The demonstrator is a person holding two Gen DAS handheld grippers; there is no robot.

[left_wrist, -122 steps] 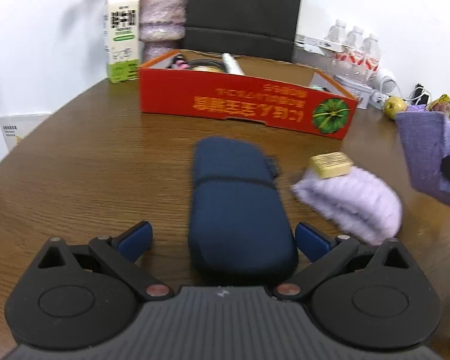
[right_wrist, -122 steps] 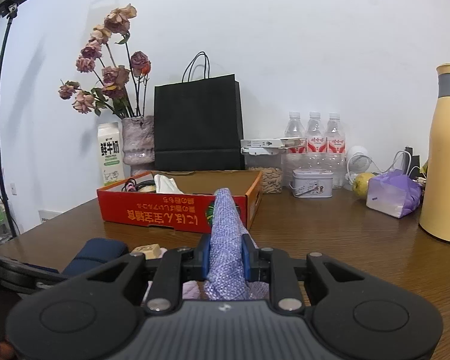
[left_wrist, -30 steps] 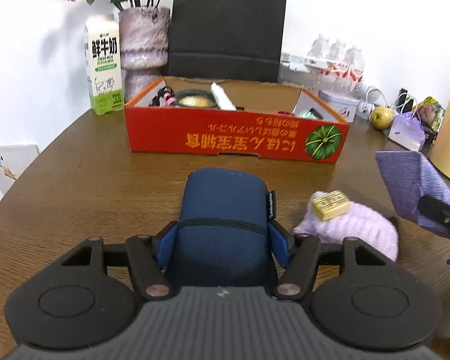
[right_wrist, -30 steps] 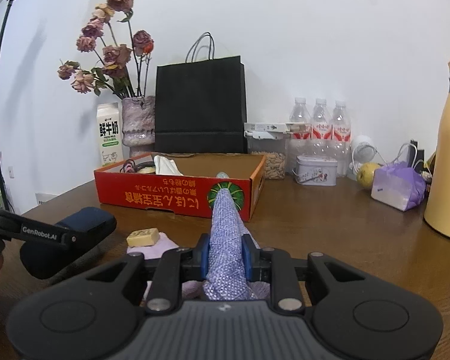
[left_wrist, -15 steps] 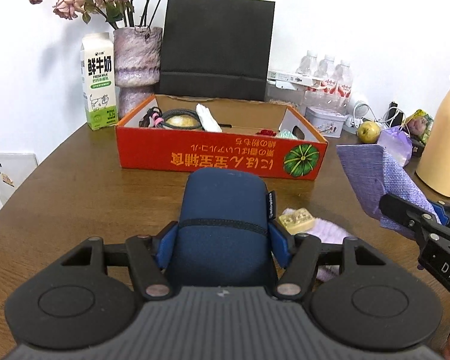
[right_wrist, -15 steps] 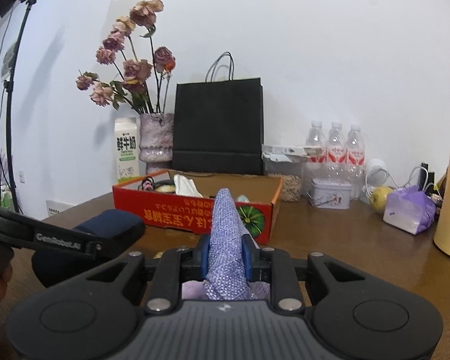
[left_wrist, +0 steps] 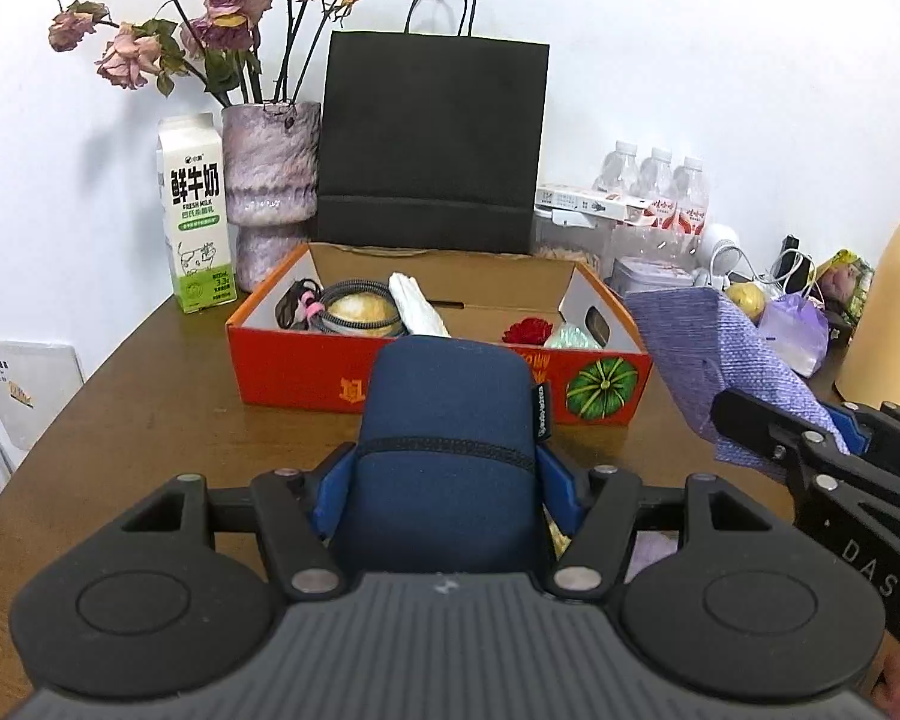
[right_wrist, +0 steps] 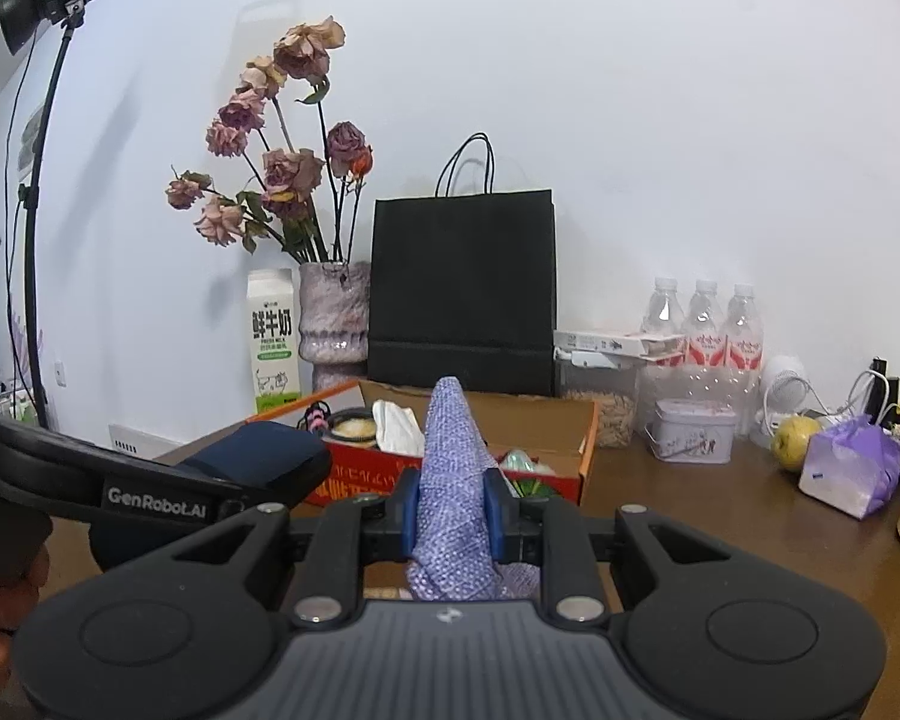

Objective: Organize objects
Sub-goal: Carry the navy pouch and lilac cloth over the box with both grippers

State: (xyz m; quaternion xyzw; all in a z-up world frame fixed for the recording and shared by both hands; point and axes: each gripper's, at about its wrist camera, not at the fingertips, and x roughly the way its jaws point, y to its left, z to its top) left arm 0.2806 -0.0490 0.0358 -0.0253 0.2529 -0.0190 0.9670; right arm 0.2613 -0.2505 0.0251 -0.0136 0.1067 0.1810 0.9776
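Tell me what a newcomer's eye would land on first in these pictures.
First, the navy pouch clamped in the left tongs, filling the foreground. Beside it on the right, the right tongs pinch a lilac cloth. Behind both stands the orange box, with the black paper bag at the wall.

left gripper | black, ribbed grey body | blue pads | silver screws | "GenRobot.AI"

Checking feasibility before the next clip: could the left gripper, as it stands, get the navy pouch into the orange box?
Probably yes. The left gripper is shut on the navy pouch, lifted, and the orange box lies straight ahead with its top open. The back half looks free; the right gripper stays off to the side.
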